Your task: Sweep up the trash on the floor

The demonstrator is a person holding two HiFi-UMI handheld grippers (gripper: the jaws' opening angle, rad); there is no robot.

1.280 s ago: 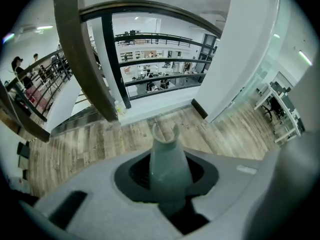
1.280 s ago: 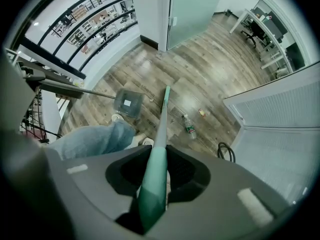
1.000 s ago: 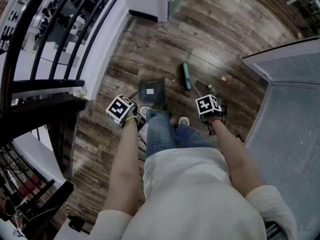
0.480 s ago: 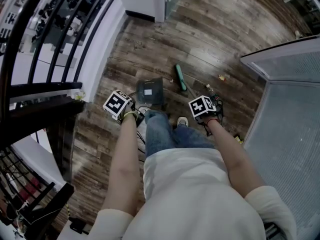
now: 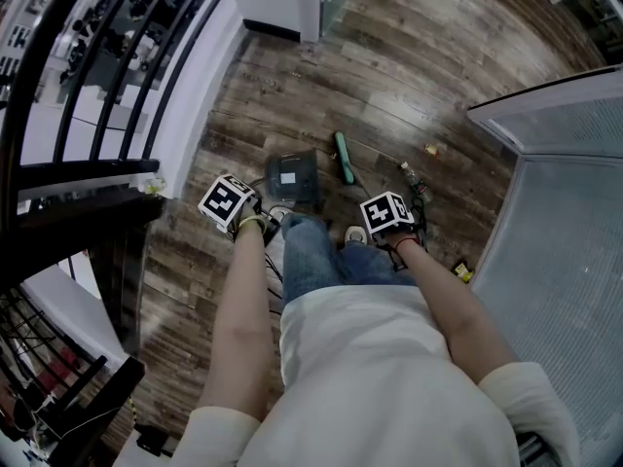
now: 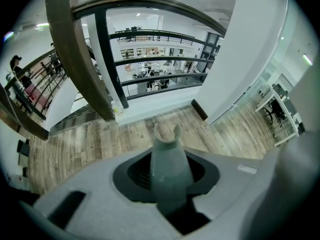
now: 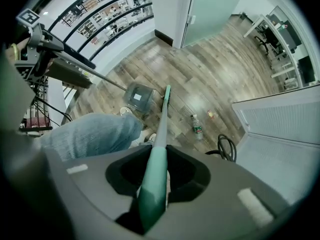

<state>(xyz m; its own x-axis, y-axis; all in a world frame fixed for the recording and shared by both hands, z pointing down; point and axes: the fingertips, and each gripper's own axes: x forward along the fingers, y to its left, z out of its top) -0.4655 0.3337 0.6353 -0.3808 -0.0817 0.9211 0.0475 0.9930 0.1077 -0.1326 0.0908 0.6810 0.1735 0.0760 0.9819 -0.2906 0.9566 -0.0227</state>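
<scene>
Trash, a plastic bottle (image 7: pixel 196 125) and a small scrap (image 7: pixel 210 115), lies on the wood floor (image 7: pixel 210 74) right of the broom head (image 7: pixel 166 91). Right gripper (image 7: pixel 154 186) clamps the broom handle (image 7: pixel 162 126). Left gripper (image 6: pixel 170 186) clamps the dustpan handle (image 6: pixel 167 154). Dustpan (image 7: pixel 138 96) contents are indistinct, possibly a pale patch only.

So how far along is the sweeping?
Done: nothing yet, and no trash can be made out in the dustpan.
In hand: the right gripper is shut on the broom, and the left gripper is shut on the dustpan handle.
Left: the bottle and a small scrap lie on the floor, apart from the broom's head.
</scene>
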